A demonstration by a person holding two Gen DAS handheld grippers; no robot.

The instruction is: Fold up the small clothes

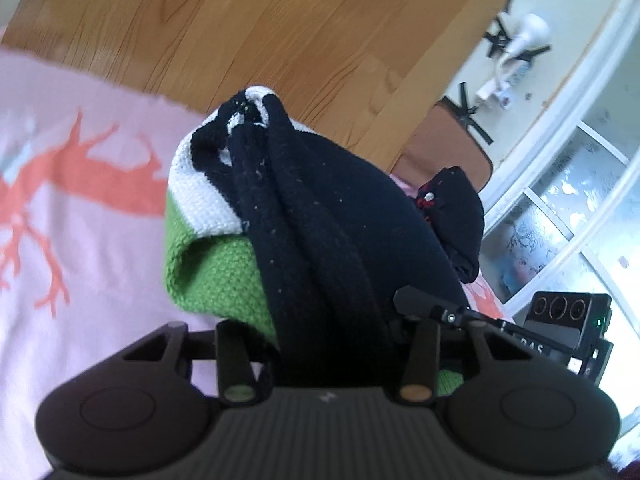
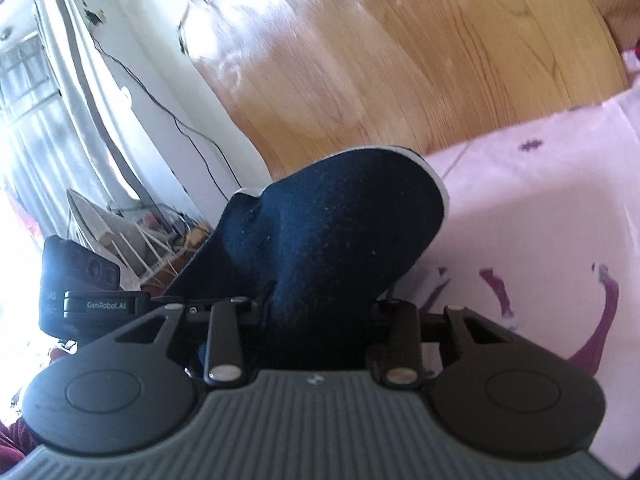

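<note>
We hold a knitted navy, white and green small garment [image 1: 320, 220] above the pink patterned blanket [image 1: 80, 208], left tool [image 1: 328, 336] and right tool [image 2: 320, 320] each pinching its fabric. We should keep both grips level, edges aligned, before lowering the fold.

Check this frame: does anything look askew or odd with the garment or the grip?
Nothing looks damaged. The navy, white and green knit garment is bunched between the left gripper and the right gripper, not flat on the pink blanket.
</note>
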